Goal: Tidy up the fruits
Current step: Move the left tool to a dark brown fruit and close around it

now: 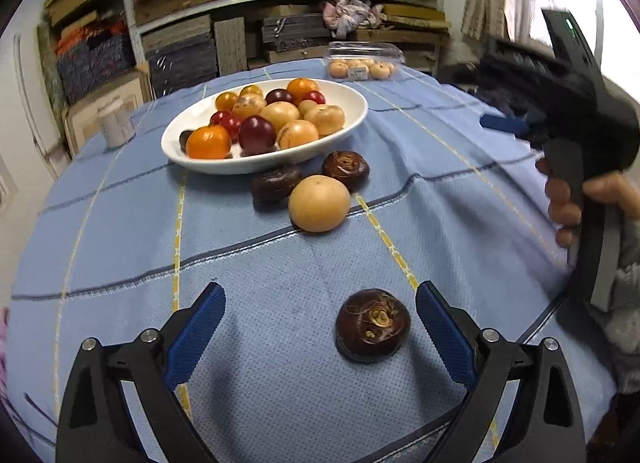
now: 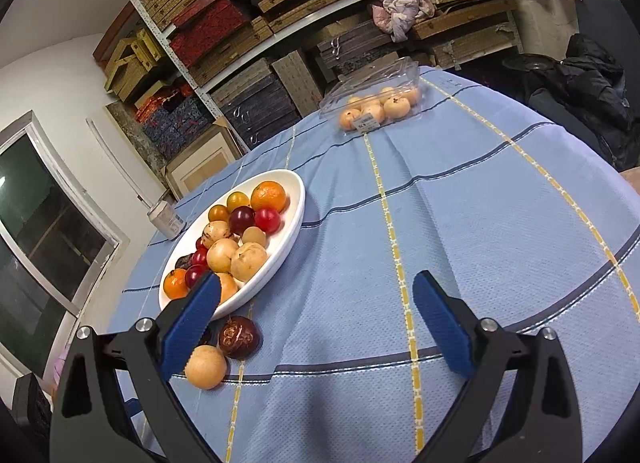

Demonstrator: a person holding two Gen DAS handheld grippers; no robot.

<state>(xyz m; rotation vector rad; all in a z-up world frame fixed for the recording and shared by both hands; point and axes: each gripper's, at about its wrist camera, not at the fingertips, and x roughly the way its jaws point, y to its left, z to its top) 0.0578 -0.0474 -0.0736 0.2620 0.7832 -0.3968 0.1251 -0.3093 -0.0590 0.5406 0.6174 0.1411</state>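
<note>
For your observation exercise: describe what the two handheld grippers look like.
Each gripper, left and right, has a black frame, silver bolts and two blue textured fingers. The left view shows the right one's black pistol handle, a green light, and a fuzzy grey sleeve.

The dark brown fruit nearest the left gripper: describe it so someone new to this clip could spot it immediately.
Start at the white oval dish of mixed fruit on the blue tablecloth, then come toward the camera, past three loose fruits beside the dish. The dark brown fruit lies alone on the cloth between the open left gripper's blue pads, nearer the right one, untouched. Unlike the others, it has no neighbours.
</note>
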